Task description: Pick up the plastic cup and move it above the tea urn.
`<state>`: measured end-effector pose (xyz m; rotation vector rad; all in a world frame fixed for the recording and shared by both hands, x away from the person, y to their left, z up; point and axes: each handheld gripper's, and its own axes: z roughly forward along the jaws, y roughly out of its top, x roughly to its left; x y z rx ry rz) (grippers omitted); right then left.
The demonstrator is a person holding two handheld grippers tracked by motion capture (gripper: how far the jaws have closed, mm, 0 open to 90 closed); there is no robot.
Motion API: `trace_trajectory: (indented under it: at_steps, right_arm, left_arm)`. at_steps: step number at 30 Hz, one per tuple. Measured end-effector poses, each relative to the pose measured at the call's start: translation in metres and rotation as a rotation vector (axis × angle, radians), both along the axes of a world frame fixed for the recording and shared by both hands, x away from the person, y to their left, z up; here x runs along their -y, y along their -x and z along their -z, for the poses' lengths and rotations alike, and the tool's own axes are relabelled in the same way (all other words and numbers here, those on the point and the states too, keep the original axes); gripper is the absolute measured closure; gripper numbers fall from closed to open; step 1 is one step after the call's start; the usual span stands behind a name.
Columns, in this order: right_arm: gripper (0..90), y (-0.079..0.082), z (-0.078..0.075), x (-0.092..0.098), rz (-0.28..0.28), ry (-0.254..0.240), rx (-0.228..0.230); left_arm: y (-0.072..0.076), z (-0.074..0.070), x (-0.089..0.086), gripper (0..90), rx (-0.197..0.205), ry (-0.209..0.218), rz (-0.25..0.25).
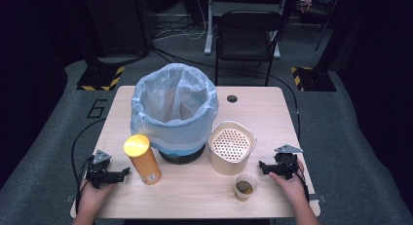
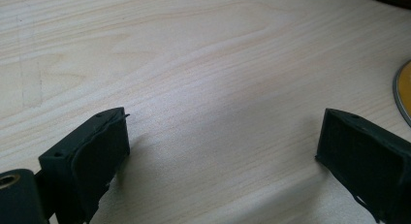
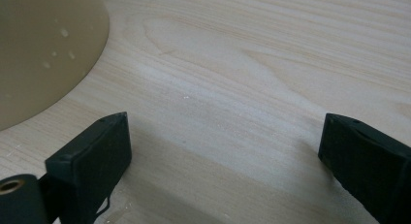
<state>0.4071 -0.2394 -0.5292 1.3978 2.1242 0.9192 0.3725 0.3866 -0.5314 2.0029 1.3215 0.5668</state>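
Observation:
On the wooden table [image 1: 272,113] stands a bin lined with a pale blue bag [image 1: 174,108]. A yellow-lidded orange canister [image 1: 141,159] is in front of it at the left. A beige container with a perforated strainer top [image 1: 232,146] is at the right, and a small paper cup holding brown liquid [image 1: 244,186] sits in front of that. My left gripper [image 1: 125,172] rests on the table left of the canister, jaws open over bare wood [image 2: 218,103]. My right gripper [image 1: 262,165] rests right of the cup, open, with the beige container's side [image 3: 43,49] close by.
A black folding chair [image 1: 246,37] stands beyond the table's far edge, with cables on the floor around it. A small dark hole [image 1: 232,98] is in the tabletop near the back. Bare wood lies along the front edge between the hands.

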Motion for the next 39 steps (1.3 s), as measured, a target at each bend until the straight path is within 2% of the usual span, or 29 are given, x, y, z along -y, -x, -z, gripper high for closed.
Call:
trace_trajectory:
  at_steps: [3,4,5,7,15,19,20,26,35,37,39]
  right_arm:
    - [5.4,0.000,0.000,0.000,-0.003,0.001,-0.005]
    - [10.4,0.002,-0.001,0.000,-0.011,-0.005,0.004]
    - [10.4,0.002,-0.001,0.000,-0.011,-0.005,0.004]
    - [16.3,0.005,-0.001,-0.001,-0.015,-0.012,0.019]
    - [23.0,0.006,-0.002,-0.001,-0.020,-0.017,0.025]
    - [27.2,0.008,-0.003,-0.001,-0.025,-0.015,0.022]
    - [28.0,0.008,-0.003,-0.001,-0.023,-0.012,0.019]
    - [32.1,0.010,-0.006,-0.001,-0.028,-0.020,0.008]
    - [34.1,0.021,-0.020,0.000,-0.040,-0.061,0.020]
    - [34.7,0.028,-0.031,-0.001,-0.062,-0.076,0.031]
    - [35.0,0.031,-0.034,-0.002,-0.070,-0.080,0.032]
  left_arm:
    - [0.000,0.000,0.000,4.5,0.005,0.001,-0.002]
    - [0.000,0.001,0.001,4.4,0.008,0.003,-0.005]
    - [0.000,0.001,0.001,4.5,0.008,0.003,-0.005]
    - [0.000,0.001,0.001,4.5,0.009,0.003,-0.006]
    - [0.000,0.001,0.001,4.5,0.010,0.003,-0.010]
    - [0.001,-0.001,0.001,4.5,-0.016,0.002,-0.010]
    - [0.001,0.001,0.002,4.5,0.000,0.006,-0.018]
    - [0.001,0.001,0.002,4.5,0.000,0.007,-0.019]
    - [0.000,0.001,0.001,4.6,0.007,0.006,-0.021]
    - [0.000,0.001,0.002,4.6,0.007,0.009,-0.024]
    - [0.000,0.001,0.002,4.6,0.007,0.009,-0.024]
